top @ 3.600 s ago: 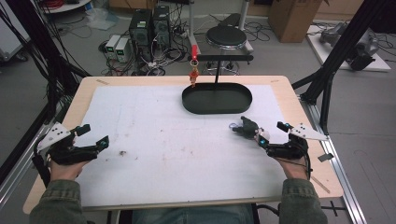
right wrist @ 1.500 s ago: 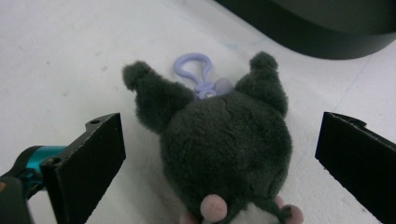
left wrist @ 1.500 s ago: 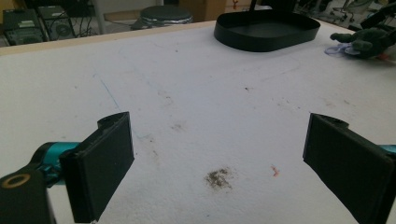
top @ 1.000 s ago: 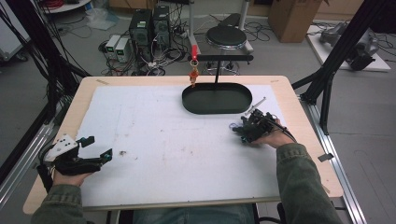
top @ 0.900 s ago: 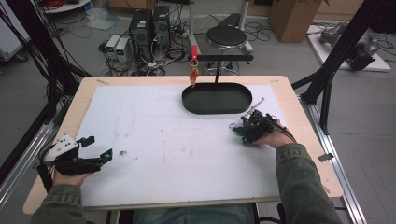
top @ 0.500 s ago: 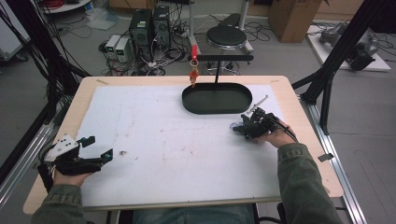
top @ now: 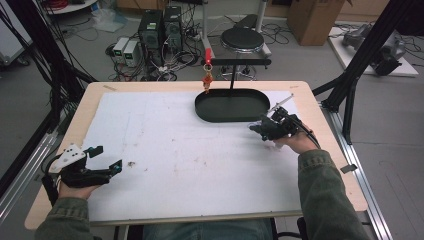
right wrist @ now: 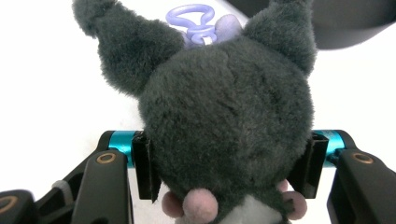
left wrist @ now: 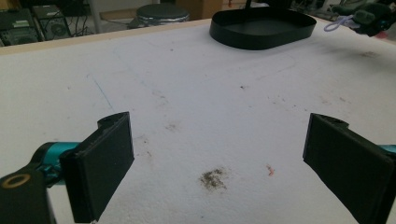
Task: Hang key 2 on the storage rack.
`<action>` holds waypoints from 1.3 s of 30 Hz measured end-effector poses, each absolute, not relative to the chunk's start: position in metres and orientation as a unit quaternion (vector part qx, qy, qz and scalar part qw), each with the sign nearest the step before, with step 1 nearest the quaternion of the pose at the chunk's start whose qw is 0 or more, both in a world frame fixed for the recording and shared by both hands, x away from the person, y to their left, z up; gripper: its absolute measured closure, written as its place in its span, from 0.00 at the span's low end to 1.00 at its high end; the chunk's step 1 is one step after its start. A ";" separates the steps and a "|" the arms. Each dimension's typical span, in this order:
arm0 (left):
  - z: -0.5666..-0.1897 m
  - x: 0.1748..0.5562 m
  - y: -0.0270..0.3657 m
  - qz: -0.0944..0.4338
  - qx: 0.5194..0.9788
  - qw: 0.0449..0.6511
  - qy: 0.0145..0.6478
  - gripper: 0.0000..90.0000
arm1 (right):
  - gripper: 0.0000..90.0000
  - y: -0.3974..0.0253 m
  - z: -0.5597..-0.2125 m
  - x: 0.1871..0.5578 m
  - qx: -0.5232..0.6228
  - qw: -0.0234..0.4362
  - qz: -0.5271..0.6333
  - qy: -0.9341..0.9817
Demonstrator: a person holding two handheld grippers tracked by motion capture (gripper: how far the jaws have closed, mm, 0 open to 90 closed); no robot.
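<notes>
A dark grey plush toy with two ears and a lilac plastic loop on top sits between the jaws of my right gripper, which is shut on it. In the high view that gripper holds the toy just off the right end of the black oval tray. My left gripper rests at the table's front left, open, with bare white mat between its pads. From there the toy appears far off at the upper right.
A black stand rises from the tray with a red-and-orange charm hanging from its arm. A white mat covers most of the wooden table, with small dirt marks. Computers, a stool and cables lie beyond the far edge.
Since the earliest frame my right gripper has closed on the plush toy. Over the last second it has barely shifted. My left gripper slid slightly toward the front edge.
</notes>
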State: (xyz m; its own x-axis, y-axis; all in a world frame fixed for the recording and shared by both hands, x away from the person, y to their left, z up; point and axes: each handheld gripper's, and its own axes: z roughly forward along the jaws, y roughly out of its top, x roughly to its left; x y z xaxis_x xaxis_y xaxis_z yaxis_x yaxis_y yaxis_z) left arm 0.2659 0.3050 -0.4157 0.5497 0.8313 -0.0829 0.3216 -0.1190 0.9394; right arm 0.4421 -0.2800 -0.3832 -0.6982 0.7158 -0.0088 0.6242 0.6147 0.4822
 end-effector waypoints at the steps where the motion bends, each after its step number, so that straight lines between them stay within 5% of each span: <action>1: -0.416 0.266 0.305 0.243 0.706 0.525 0.408 0.10 | 0.45 -0.279 -0.382 0.443 0.375 0.103 0.231 0.892; 39: -0.416 0.264 0.304 0.241 0.705 0.535 0.398 0.10 | 0.46 -0.235 -0.295 0.495 0.416 0.150 0.306 0.843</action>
State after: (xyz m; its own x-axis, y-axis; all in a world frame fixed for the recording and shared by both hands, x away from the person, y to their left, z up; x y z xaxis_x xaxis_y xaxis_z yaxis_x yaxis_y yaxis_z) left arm 0.2641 0.3036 -0.4163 0.5666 0.8194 -0.0864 0.3042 -0.1106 0.9462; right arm 0.4954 -0.2347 -0.2951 -0.6089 0.7932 0.0019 0.6095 0.4663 0.6412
